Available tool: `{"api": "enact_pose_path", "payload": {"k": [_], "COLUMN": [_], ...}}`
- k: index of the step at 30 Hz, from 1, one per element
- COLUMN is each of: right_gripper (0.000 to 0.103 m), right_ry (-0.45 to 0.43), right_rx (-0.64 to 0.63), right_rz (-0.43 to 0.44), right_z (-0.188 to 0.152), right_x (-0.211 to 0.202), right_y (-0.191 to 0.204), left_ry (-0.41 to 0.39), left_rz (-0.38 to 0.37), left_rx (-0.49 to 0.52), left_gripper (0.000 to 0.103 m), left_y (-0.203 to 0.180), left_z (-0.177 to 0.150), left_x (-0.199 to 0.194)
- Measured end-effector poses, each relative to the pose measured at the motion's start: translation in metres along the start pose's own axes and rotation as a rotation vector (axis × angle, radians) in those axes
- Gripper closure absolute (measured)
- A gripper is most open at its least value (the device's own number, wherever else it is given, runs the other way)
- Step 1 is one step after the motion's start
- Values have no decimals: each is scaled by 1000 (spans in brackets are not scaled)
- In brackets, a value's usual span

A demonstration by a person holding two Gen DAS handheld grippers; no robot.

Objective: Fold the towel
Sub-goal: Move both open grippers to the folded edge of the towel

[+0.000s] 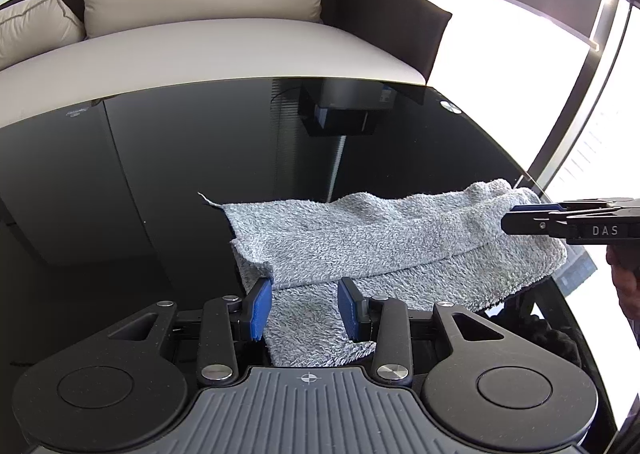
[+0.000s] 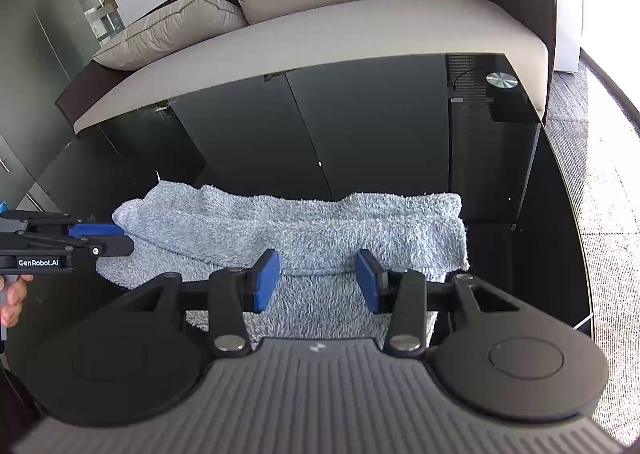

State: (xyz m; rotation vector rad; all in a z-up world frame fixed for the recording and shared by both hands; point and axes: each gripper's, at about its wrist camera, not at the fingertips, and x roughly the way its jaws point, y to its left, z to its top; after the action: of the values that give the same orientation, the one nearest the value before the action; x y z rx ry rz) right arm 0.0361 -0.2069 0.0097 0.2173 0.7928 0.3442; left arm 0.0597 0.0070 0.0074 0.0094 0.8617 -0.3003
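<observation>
Left wrist view: the grey terry towel (image 1: 360,242) lies folded lengthwise on the black glass table (image 1: 160,174), its upper layer's near edge short of the lower layer's. The left gripper (image 1: 304,308) stands partly open over the near left hem, blue pads clear of the cloth, gripping nothing. The right gripper (image 1: 508,220) sits at the towel's right end, near the table's right edge. Right wrist view: the right gripper (image 2: 318,280) is likewise partly open, empty, astride the fold edge. Bare glass stretches beyond the towel to the beige sofa (image 2: 360,26).
</observation>
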Motion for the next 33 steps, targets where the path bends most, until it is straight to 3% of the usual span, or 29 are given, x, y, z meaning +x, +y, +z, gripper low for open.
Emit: {"api": "enact_pose_path", "payload": {"k": [4, 8, 12, 18, 24, 29, 33], "right_gripper": [58, 58, 58, 58, 76, 77, 85], "right_ry": [-36, -54, -15, 6, 1, -1, -1], "right_rx": [-8, -164, -122, -75, -16, 17, 24], "right_rz": [-24, -134, -216, -151, -131, -121, -119], "right_z": [3, -2, -4, -6, -5, -4, -5], "right_x": [-9, -24, -27, -26, -27, -27, -24], "right_y": [-5, -7, -31, -45, -52, -53, -53], "left_ry": [0, -6, 2, -1, 1, 0, 0], "left_rz": [8, 28, 29, 36, 36, 37, 35], "left_rx": [7, 45, 35, 25, 23, 19, 11], "left_gripper": [69, 67, 67, 68, 68, 68, 68], "left_y": [3, 4, 9, 13, 15, 17, 20], "left_z": [1, 0, 0, 1, 1, 1, 1], "left_x": [1, -3, -2, -2, -2, -2, -2]}}
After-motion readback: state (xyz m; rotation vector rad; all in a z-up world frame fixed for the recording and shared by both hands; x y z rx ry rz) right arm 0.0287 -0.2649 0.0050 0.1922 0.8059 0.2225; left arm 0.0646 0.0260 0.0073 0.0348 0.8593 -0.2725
